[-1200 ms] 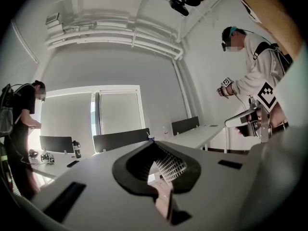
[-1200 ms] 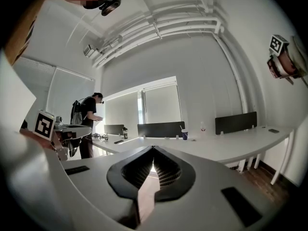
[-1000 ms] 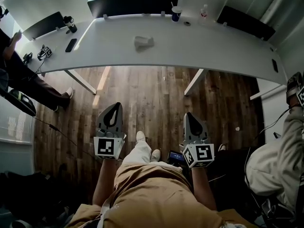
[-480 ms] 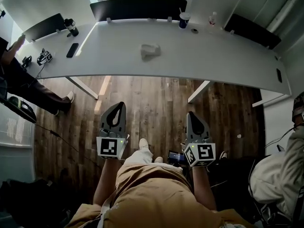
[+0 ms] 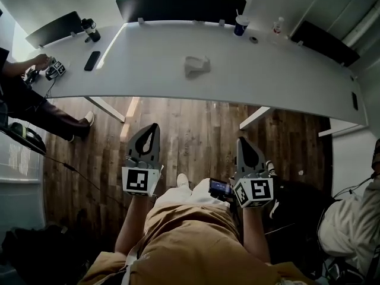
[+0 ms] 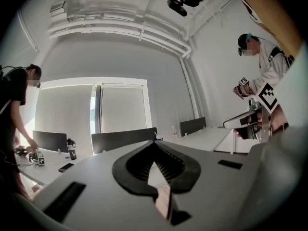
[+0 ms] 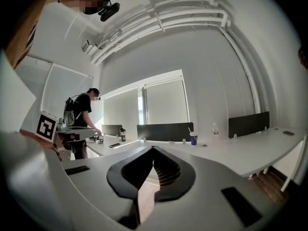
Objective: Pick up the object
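Head view: by my reading the pick-up has not begun, and reach, grasp and lift are all left to do.

At the left end of the table [image 5: 297, 70] another person's hand [image 5: 41, 60] rests by a small device, and a phone [image 5: 92, 60] lies just beside it.

The left gripper [image 5: 155, 127] hangs over the wooden floor [image 5: 196, 129], short of the table's near edge. The left gripper view shows its jaws closed tip to tip with nothing between them.

The object [image 5: 197, 66], a pale grey lump, sits alone about halfway along the table, roughly midway between the far and near edges. Nothing touches it. It lies well apart from both grippers, ahead of the gap between them.

The right gripper [image 5: 240, 140] is level with the left one and also short of the near edge. The right gripper view shows its jaws pressed together and empty.

A cup [image 5: 240, 25] with a straw stands at the far edge, further right.

Whichever gripper takes the object must first cross the near edge, then open its jaws before closing on it.
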### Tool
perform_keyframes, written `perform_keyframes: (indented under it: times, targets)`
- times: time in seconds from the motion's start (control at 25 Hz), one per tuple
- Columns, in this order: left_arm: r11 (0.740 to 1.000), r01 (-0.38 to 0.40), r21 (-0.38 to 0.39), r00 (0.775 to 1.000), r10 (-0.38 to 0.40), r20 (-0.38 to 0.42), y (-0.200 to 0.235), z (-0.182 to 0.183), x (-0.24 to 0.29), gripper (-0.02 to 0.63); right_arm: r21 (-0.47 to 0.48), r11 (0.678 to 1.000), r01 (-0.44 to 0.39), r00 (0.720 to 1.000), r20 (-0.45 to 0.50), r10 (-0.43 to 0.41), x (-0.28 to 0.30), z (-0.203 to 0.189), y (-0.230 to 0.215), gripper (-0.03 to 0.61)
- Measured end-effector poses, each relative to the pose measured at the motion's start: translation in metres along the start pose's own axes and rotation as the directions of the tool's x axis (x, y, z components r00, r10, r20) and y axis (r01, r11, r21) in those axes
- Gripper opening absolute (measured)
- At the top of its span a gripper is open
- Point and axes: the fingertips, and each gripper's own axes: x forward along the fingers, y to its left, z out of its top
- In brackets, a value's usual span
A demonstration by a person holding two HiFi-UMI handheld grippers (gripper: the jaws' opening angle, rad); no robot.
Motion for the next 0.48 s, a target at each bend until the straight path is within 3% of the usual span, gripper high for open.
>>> perform_keyframes:
  times: [0.16, 0.48]
  targets:
    - [0.999, 0.007, -0.041, 1.000, -0.007, 0.003, 0.001, 0.001, 0.019, 0.006, -0.010, 1.000, -0.009, 1.000, -0.019, 0.009, 0.022, -0.001, -0.011, 0.009]
    - [0.999, -0.014, -0.035, 1.000, 0.014, -0.005, 0.006, 0.005, 0.070, 0.006, -0.033, 0.997, -0.065, 0.998, 0.018, 0.065, 0.078, 0.024, -0.036, 0.009]
